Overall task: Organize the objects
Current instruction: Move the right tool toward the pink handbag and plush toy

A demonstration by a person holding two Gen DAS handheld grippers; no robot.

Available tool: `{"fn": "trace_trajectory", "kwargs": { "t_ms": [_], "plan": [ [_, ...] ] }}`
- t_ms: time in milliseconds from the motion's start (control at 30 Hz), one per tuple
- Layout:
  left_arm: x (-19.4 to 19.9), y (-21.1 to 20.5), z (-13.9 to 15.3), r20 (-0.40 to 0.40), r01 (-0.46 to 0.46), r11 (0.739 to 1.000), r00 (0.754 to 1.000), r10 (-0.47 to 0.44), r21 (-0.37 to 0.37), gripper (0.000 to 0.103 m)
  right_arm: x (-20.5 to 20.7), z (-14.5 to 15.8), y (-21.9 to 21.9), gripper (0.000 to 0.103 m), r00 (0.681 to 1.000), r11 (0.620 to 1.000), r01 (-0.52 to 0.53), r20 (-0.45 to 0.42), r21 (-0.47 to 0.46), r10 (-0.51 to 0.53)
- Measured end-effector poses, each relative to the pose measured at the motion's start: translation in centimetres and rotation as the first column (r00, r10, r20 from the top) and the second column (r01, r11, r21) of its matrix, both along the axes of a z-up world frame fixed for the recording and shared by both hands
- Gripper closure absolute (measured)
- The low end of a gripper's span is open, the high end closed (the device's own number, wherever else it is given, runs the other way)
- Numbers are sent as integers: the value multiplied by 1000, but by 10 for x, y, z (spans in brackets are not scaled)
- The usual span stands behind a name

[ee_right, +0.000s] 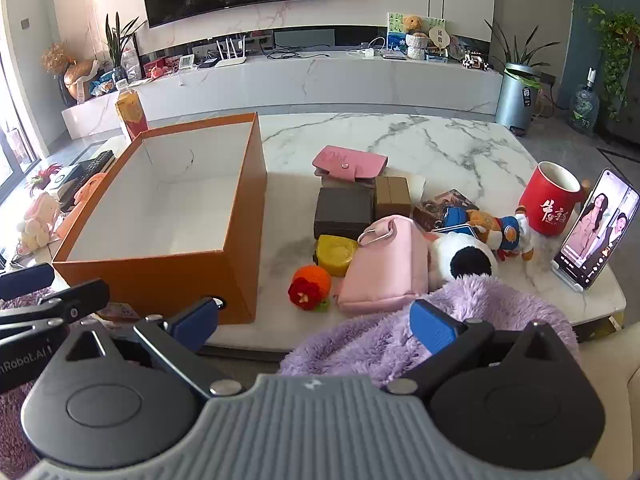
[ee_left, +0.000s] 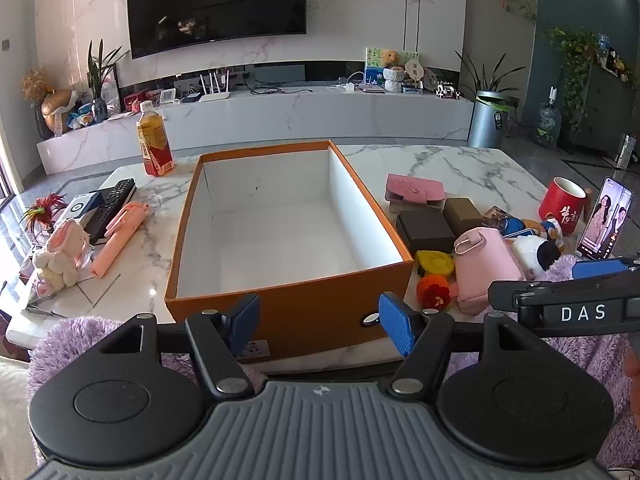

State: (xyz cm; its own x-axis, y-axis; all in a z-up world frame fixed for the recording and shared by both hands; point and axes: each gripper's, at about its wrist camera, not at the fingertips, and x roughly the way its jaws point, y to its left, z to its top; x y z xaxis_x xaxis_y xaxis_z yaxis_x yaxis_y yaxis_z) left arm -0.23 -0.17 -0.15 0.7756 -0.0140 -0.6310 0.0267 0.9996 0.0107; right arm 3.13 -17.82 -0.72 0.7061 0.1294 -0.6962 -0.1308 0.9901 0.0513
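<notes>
An empty orange box [ee_left: 296,312] with a white inside sits mid-table; it also shows in the right wrist view [ee_right: 168,280]. To its right lies a cluster: pink pouch [ee_right: 384,268], pink wallet [ee_right: 350,162], dark brown box [ee_right: 342,210], tan box [ee_right: 393,197], yellow block [ee_right: 336,254], orange crochet fruit [ee_right: 310,286], black-and-white plush [ee_right: 464,258], small dressed plush [ee_right: 504,232]. My left gripper [ee_left: 320,322] is open and empty before the box's near wall. My right gripper [ee_right: 316,322] is open and empty, near the table's front edge, short of the pouch.
A red mug [ee_right: 554,198] and a propped phone [ee_right: 596,228] stand at the right. A drink bottle [ee_left: 154,140], remote [ee_left: 112,206], pink stick [ee_left: 120,236] and bunny plush [ee_left: 60,256] lie left of the box. Purple fluffy fabric [ee_right: 460,312] lies below the grippers.
</notes>
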Motion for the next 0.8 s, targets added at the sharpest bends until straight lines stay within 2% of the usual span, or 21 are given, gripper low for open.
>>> {"fn": "trace_trajectory", "kwargs": {
  "t_ms": [800],
  "plan": [
    [2, 2, -4, -31, -13, 1000, 999, 14, 11, 25, 1, -9, 6, 1, 999, 1000, -24, -26, -10, 24]
  ]
}}
